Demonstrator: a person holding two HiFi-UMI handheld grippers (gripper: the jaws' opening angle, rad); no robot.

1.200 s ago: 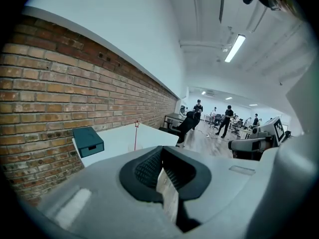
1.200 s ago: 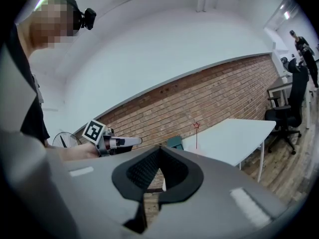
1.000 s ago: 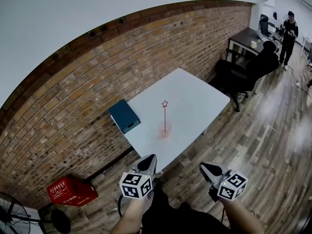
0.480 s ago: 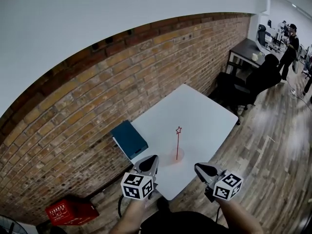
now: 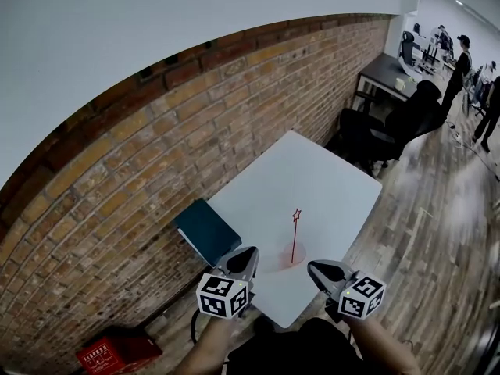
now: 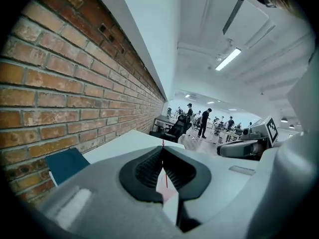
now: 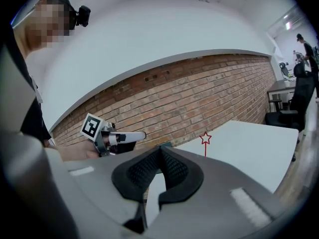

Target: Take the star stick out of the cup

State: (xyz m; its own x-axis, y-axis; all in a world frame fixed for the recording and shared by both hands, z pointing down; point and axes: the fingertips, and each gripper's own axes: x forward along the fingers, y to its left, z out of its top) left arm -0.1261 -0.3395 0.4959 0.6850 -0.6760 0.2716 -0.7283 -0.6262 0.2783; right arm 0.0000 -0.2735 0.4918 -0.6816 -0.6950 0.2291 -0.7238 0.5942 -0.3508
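Note:
A thin red star stick (image 5: 295, 237) stands upright in a pale pink cup (image 5: 290, 259) near the front edge of the white table (image 5: 312, 178). My left gripper (image 5: 251, 251) is shut and empty, just left of the cup at the table's near edge. Its own view shows the stick (image 6: 164, 172) and cup (image 6: 168, 191) straight ahead behind the closed tips (image 6: 162, 149). My right gripper (image 5: 312, 266) is shut too, with nothing in it, just right of the cup. In the right gripper view the star (image 7: 205, 138) rises right of the closed jaws (image 7: 160, 147).
A teal box (image 5: 207, 230) lies on the table's left corner by the brick wall (image 5: 156, 155). Black office chairs (image 5: 391, 123) and a dark desk (image 5: 383, 73) stand beyond the table. A red crate (image 5: 117, 354) sits on the wooden floor at lower left. People stand far right.
Both grippers have come forward to the table's near edge, and now flank the cup. The table and star stick appear closer and lower in the head view.

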